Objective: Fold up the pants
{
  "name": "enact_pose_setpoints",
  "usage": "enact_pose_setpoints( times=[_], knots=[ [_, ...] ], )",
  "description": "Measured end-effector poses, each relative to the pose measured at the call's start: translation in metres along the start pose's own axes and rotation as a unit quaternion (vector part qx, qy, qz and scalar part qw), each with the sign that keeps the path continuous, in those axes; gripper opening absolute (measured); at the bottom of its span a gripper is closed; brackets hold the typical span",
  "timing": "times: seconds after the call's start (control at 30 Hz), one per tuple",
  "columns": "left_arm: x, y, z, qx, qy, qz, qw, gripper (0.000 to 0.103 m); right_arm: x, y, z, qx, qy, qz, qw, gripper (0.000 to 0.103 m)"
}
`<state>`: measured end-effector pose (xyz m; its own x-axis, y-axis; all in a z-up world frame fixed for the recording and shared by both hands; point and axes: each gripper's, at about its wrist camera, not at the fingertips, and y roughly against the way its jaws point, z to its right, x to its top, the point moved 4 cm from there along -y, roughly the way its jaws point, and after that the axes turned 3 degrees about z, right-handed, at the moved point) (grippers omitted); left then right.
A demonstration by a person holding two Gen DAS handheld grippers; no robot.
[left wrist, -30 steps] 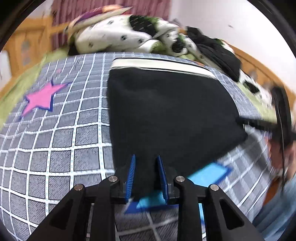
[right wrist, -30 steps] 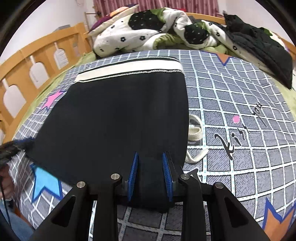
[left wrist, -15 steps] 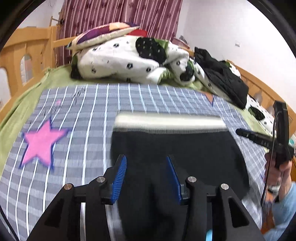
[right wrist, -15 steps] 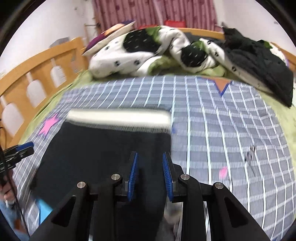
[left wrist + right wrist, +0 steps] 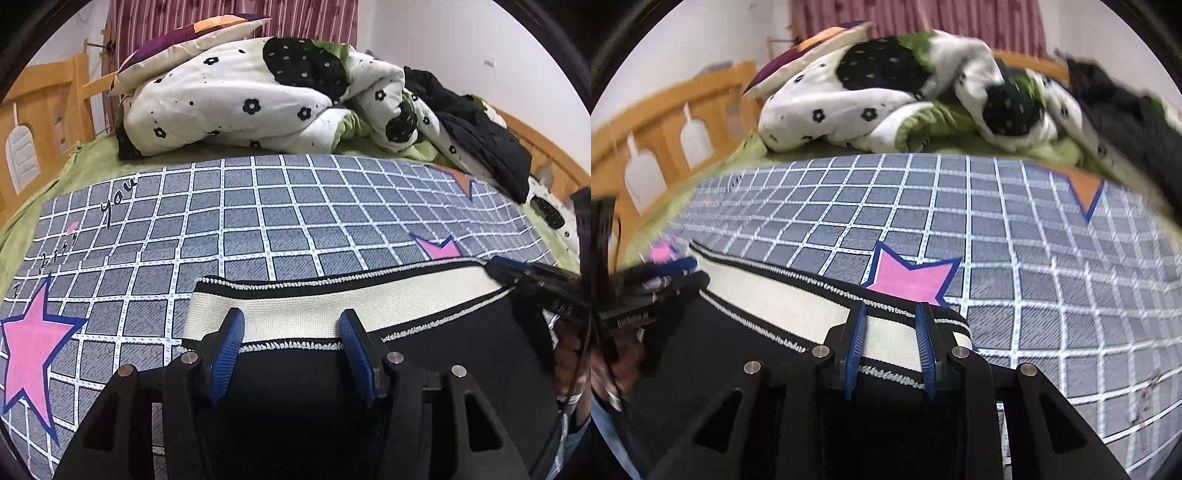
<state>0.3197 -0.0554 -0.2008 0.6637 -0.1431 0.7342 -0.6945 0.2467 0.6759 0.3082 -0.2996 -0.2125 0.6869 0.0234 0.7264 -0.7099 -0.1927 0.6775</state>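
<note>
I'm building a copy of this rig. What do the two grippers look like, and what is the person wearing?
Both the left gripper and the right gripper have black angular bodies with silver screws and ribbed blue pads. White lettering, too small to read, marks the left gripper's side in the right view. A blue sleeve shows at the edge.

The pants (image 5: pixel 461 354) are black, with a cream waistband (image 5: pixel 295 314) edged in black and white stitching. Under them the bedsheet (image 5: pixel 258 229) is grey with a white grid, pink stars outlined in blue (image 5: pixel 29 350) and an orange star (image 5: pixel 460 179) farther beyond the pants. Past the sheet, the quilt (image 5: pixel 229 99) is white with black flowers, black patches and green lining. The jacket (image 5: pixel 480 136) right of the quilt is black. Both grippers are black with blue pads (image 5: pixel 227 350)
</note>
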Motion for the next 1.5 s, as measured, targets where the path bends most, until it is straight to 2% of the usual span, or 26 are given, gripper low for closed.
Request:
enact_pose_setpoints(
  times=[0.13,0.27,0.37,1.0,1.13,1.27,1.33,1.4,1.5],
  knots=[
    [-0.002,0.003,0.004,0.008,-0.007,0.003,0.9999,0.052,0.000,-0.003,0.009,0.027,-0.024,0.002,0.999,0.026],
    [-0.003,0.005,-0.003,-0.011,0.011,0.007,0.9998,0.052,0.000,0.000,0.000,0.007,-0.004,0.005,1.000,0.026],
    [-0.003,0.004,-0.002,-0.010,0.010,0.007,0.9999,0.052,0.000,0.001,-0.003,-0.003,0.006,0.006,1.000,0.026],
    [-0.003,0.005,-0.001,-0.010,0.010,0.007,0.9999,0.052,-0.002,0.004,-0.001,0.000,0.004,0.010,1.000,0.026],
    [-0.002,0.007,0.000,0.002,0.004,0.015,0.9999,0.052,-0.002,0.005,-0.001,-0.001,0.006,0.012,1.000,0.026],
    [-0.001,0.020,-0.002,0.046,0.007,0.046,0.9979,0.052,-0.002,0.006,-0.002,-0.002,0.006,0.013,1.000,0.026],
    [-0.001,0.020,-0.009,0.064,0.019,0.047,0.9967,0.052,-0.003,0.008,-0.002,-0.004,0.007,0.015,1.000,0.026],
    [-0.001,0.013,-0.012,0.057,0.026,0.028,0.9976,0.054,-0.003,0.008,-0.003,-0.007,0.009,0.016,1.000,0.026],
    [-0.001,0.010,-0.010,0.048,0.017,0.022,0.9984,0.062,-0.003,0.009,-0.005,-0.013,0.015,0.017,1.000,0.026]
  ],
)
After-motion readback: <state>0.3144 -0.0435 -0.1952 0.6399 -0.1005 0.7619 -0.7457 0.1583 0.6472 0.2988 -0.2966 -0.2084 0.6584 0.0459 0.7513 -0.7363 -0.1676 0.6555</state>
